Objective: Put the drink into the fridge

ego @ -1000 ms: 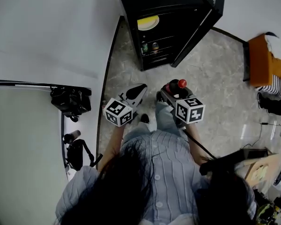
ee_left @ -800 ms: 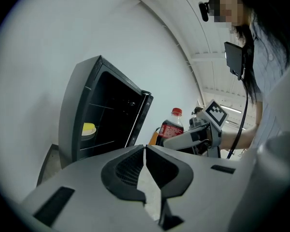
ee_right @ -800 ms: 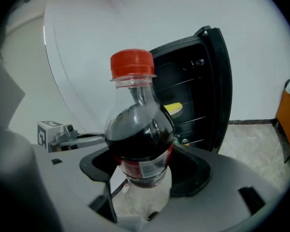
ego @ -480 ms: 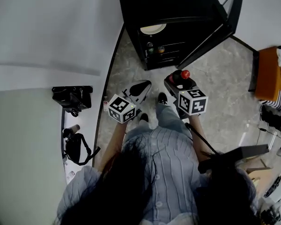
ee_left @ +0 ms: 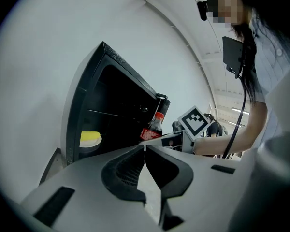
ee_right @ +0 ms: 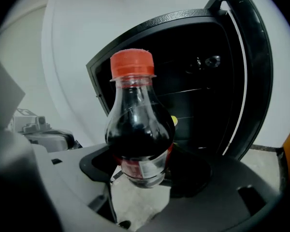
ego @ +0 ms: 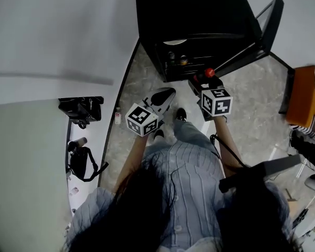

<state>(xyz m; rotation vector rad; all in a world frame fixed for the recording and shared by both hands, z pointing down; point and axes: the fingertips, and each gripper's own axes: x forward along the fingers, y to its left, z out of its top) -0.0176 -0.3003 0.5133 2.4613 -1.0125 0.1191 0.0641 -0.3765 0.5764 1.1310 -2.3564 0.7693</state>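
Observation:
A small dark cola bottle (ee_right: 139, 139) with a red cap (ego: 209, 73) stands upright between the jaws of my right gripper (ee_right: 144, 170), which is shut on its lower body. The right gripper (ego: 202, 82) hangs just in front of the open black mini fridge (ego: 194, 30), whose door (ego: 252, 35) swings out to the right. Inside the fridge sit a plate with something yellow (ee_left: 90, 139) and two small round items on a lower shelf (ego: 177, 58). My left gripper (ego: 164, 95) hangs lower left of the fridge; its jaws (ee_left: 144, 151) meet at the tips, empty. The bottle (ee_left: 153, 127) also shows in the left gripper view.
A white wall (ego: 63, 30) runs along the left. Black camera gear (ego: 80, 109) lies by it at the left. An orange piece of furniture (ego: 304, 96) stands at the right. The floor (ego: 252, 98) is grey marbled tile. The person's striped shirt (ego: 184, 177) fills the lower middle.
The person has stepped closer to the fridge. The right gripper with the bottle has moved up to the fridge opening, and the left gripper has come forward a little.

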